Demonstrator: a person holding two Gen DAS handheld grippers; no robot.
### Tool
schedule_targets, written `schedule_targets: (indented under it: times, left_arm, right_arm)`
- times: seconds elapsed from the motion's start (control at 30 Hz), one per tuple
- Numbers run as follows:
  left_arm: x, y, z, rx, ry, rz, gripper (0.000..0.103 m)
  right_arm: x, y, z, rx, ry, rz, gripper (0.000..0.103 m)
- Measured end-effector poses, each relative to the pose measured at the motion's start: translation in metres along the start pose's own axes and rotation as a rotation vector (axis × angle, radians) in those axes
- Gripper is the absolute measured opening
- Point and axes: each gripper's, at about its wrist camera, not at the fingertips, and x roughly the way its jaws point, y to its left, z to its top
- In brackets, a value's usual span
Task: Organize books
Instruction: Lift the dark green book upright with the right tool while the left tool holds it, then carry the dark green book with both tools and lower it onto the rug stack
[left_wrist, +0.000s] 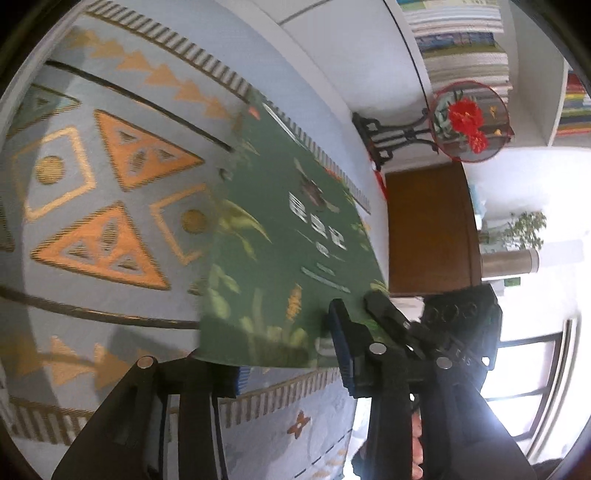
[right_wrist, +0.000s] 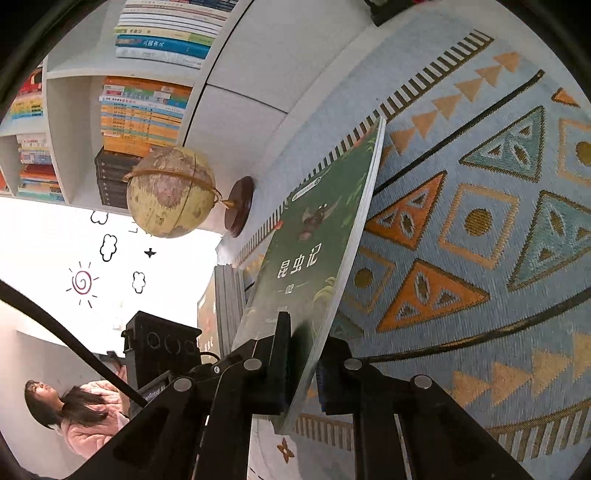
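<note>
green paperback, white title characters and an insect on the cover, is being held off the patterned tablecloth at one corner. in the right wrist view it is standing tilted on edge, cover facing left, page block facing the cloth, far corner reaching toward the striped border of the cloth.

right gripper: jaws are pinching the book's near edge, one black finger lying on the cover, the other pressing the back; pads are bearing on the book from both sides.

left gripper: jaws are standing partly spread with the near edge of the same book lying between them. right-hand finger is sitting at the cover, left-hand finger just below the book's lower edge; cannot tell whether the pads are touching the paper, no squeeze visible. in this view the right gripper's black fingers are showing clamped on the book's corner just beside the left gripper's right-hand finger.

surroundings: globe on a wooden base is standing beyond the cloth by the white bookshelf filled with stacked books. round red-flower ornament on a dark stand is sitting at the far end of the table. another stack of grey-edged books is lying just behind the held one. a person in a pink fleece is showing at lower left of the right wrist view.
</note>
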Motion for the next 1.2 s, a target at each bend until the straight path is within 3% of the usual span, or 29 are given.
schedule_targets:
  times: [0.1,0.17,0.33,0.5,0.7,0.87,1.0,1.2]
  left_arm:
    - [-0.003,0.003,0.002,0.0,-0.025,0.018,0.036]
    - [0.0,-0.002,0.001,0.039,-0.041,0.068,0.034]
    - [0.008,-0.035,-0.015,0.269,-0.058,0.261,0.029]
    - [-0.001,-0.056,-0.035,0.407,-0.058,0.333,0.028]
    - [-0.04,-0.083,-0.061,0.447,-0.111,0.319,0.027]
    - [-0.088,-0.106,-0.08,0.468,-0.218,0.331,0.027]
    - [-0.132,-0.111,-0.081,0.428,-0.326,0.325,0.027]
    - [-0.172,-0.108,-0.088,0.395,-0.424,0.362,0.027]
  right_arm:
    - [-0.006,0.005,-0.001,-0.024,-0.001,-0.01,0.011]
    - [-0.006,0.011,-0.002,-0.066,0.002,-0.047,0.011]
    - [0.003,0.036,-0.016,-0.277,0.0,-0.253,0.012]
    - [-0.002,0.065,-0.044,-0.499,-0.007,-0.349,0.014]
    - [-0.028,0.095,-0.074,-0.629,-0.024,-0.307,0.015]
    - [-0.043,0.131,-0.094,-0.693,-0.059,-0.24,0.016]
    - [-0.039,0.169,-0.102,-0.76,-0.084,-0.159,0.016]
    - [-0.013,0.209,-0.117,-0.813,-0.062,-0.058,0.016]
